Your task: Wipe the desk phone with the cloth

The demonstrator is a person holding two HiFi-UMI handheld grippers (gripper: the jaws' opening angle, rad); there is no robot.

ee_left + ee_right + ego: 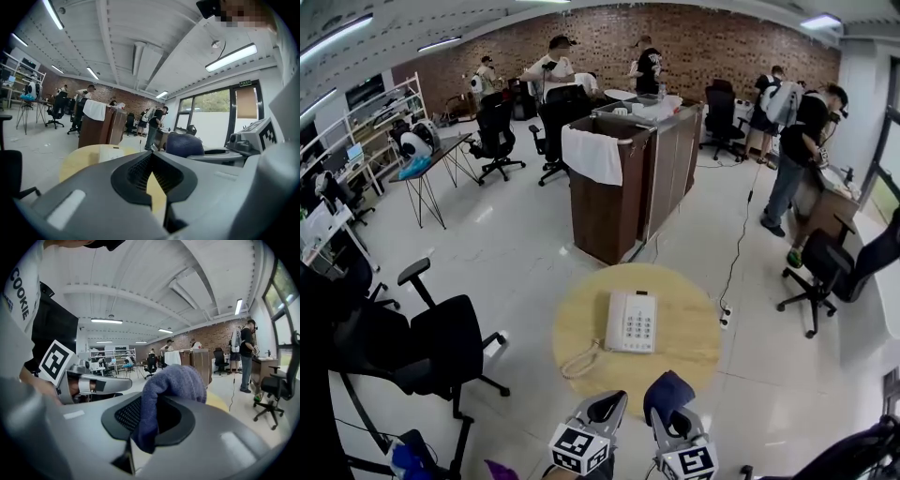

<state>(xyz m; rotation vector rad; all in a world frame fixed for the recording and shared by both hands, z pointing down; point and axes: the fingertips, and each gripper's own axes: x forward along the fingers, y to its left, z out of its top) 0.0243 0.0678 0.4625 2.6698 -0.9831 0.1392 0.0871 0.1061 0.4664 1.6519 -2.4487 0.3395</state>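
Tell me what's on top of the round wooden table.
Only the white desk phone and its coiled cord lie on the table. Its near edge is hidden behind the left gripper and the blue cloth in the right gripper.

Round wooden table (694, 328), white desk phone (632, 321) lying near its middle

One round, pale wooden table (694, 328) carries one white desk phone (632, 321) with one coiled cord (579, 361). At the table's near edge there are two grey two-jaw grippers, a left gripper (605, 410) and a right gripper (673, 419), and one dark blue terry cloth (667, 389). Beyond the table stands one brown wooden counter (605, 211) with one white towel (592, 155). Around the table at least five black office chairs (441, 342) can be counted, and beyond it five standing people (802, 141).
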